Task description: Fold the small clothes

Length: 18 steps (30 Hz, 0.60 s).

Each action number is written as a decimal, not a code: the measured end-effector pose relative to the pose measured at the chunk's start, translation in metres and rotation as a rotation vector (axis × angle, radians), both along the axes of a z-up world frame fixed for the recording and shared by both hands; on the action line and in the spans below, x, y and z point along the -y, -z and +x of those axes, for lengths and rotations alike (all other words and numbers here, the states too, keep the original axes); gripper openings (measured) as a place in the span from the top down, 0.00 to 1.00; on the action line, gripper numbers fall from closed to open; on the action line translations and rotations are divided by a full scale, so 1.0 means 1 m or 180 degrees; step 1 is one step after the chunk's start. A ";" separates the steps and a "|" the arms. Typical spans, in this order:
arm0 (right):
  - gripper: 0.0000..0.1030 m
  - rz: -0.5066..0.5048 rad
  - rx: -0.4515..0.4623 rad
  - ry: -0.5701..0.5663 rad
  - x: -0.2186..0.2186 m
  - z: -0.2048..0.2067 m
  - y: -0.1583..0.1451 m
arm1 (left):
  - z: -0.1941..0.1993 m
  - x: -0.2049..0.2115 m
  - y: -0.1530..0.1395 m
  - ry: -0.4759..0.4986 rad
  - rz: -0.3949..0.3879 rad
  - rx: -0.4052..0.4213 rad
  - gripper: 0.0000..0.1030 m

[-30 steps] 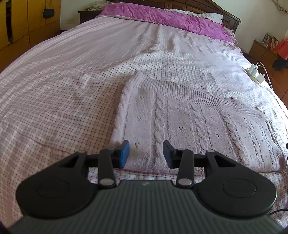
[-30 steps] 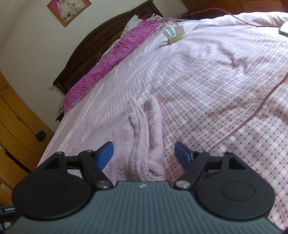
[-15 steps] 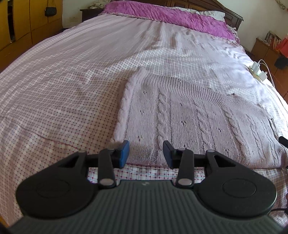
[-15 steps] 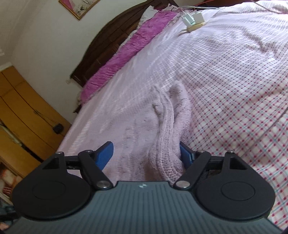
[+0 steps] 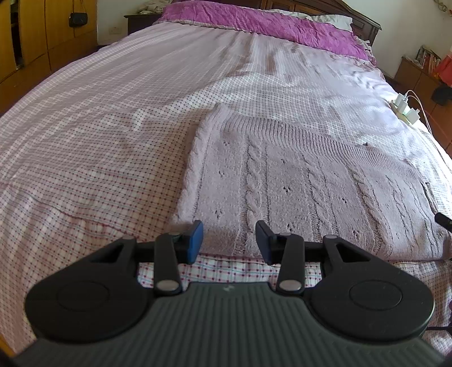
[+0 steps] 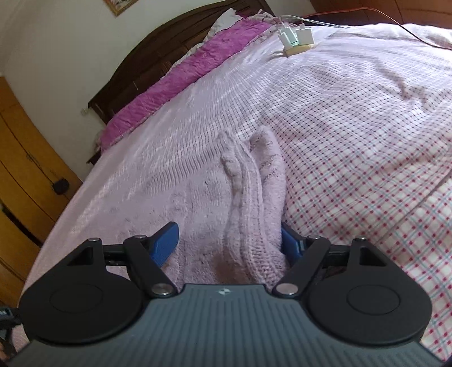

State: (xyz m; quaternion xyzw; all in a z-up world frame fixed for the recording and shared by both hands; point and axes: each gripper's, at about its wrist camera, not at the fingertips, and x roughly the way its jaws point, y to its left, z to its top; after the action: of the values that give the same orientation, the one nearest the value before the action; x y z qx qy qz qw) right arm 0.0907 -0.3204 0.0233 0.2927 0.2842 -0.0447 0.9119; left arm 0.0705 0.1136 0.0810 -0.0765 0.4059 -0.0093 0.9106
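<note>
A pale pink cable-knit sweater (image 5: 305, 180) lies flat on the checked bedsheet (image 5: 99, 135). My left gripper (image 5: 228, 240) is open and empty, its blue pads over the sweater's near left edge. In the right wrist view the sweater's bunched right edge (image 6: 251, 197) rises as a thick ridge between the open pads of my right gripper (image 6: 230, 242). The right pad (image 6: 288, 242) is against the knit and the left pad (image 6: 165, 242) stands well clear of it. The jaws are wide and not closed on the cloth.
A purple pillow cover (image 5: 262, 22) and dark wooden headboard (image 6: 169, 56) lie at the far end. White chargers on a power strip (image 5: 405, 108) with cables sit on the bed's right side. Wooden wardrobes (image 5: 34, 36) stand to the left.
My right gripper has moved onto the sweater's bunched edge, which now sits between its open pads. The left view has crept slightly back and lower; its jaws stay open.
</note>
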 end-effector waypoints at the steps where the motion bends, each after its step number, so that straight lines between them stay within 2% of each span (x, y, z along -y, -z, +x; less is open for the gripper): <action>1: 0.21 0.0043 0.0035 0.0016 0.001 0.000 0.001 | 0.000 0.000 0.000 -0.0004 -0.0003 -0.0002 0.58; 2: 0.22 0.0128 0.0080 0.0020 0.002 0.000 0.002 | 0.000 0.000 0.000 -0.0009 -0.0009 0.0000 0.58; 4: 0.32 0.0311 0.0181 0.0044 0.006 -0.004 0.004 | 0.000 0.001 0.000 -0.0012 -0.0013 0.0007 0.58; 6: 0.36 0.0388 0.0223 0.0090 0.009 -0.007 0.005 | -0.001 0.001 0.001 -0.0001 -0.0001 0.0001 0.58; 11: 0.36 0.0609 0.0318 0.0185 0.019 -0.007 0.014 | 0.003 0.003 0.004 0.0000 0.0005 -0.0036 0.58; 15: 0.37 0.0586 0.0347 0.0206 0.017 0.002 0.018 | 0.005 0.005 0.005 -0.0002 0.0020 -0.0056 0.58; 17: 0.51 0.0557 0.0359 0.0251 0.016 0.004 0.019 | 0.005 0.005 0.005 0.0000 0.0020 -0.0059 0.58; 18: 0.64 0.0557 0.0327 0.0289 0.016 0.005 0.020 | 0.005 0.005 0.005 0.0002 0.0018 -0.0059 0.58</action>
State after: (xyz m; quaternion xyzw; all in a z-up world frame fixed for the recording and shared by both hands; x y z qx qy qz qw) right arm 0.0959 -0.3368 0.0036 0.3856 0.2264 -0.0460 0.8933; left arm 0.0753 0.1085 0.0756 -0.0738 0.4143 -0.0076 0.9071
